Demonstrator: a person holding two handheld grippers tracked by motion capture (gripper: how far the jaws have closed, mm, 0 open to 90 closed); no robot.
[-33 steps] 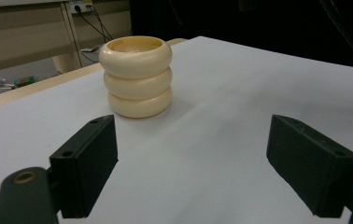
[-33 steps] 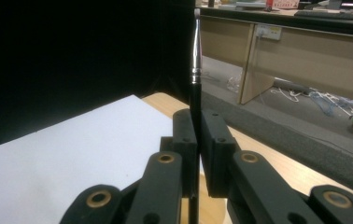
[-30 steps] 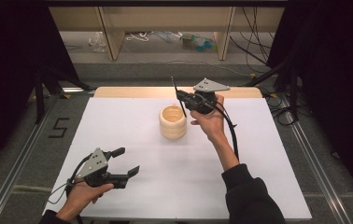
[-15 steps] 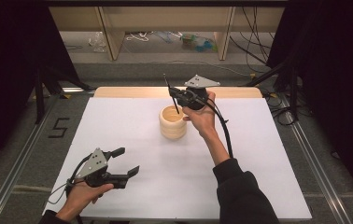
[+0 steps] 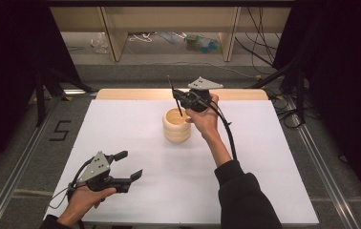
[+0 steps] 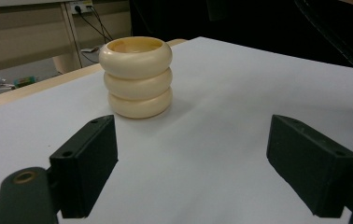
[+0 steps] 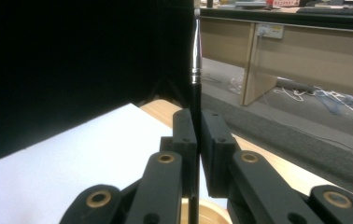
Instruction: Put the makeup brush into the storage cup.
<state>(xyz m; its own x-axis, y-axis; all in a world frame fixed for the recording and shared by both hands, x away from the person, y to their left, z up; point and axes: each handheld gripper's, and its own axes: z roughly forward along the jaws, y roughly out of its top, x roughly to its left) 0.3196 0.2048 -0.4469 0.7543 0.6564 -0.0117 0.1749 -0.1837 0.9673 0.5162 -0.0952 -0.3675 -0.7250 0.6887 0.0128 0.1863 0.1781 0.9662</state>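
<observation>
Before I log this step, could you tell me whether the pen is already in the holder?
Partly: the pen, upright, has its lower end inside the cream holder.

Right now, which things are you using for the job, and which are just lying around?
In use:
- black pen, clamped in the right gripper
- cream ringed holder, right under the pen

Just lying about:
- left gripper, open and holding nothing
- white table cover
- tangled cables and small bits on the floor beyond the table
</observation>
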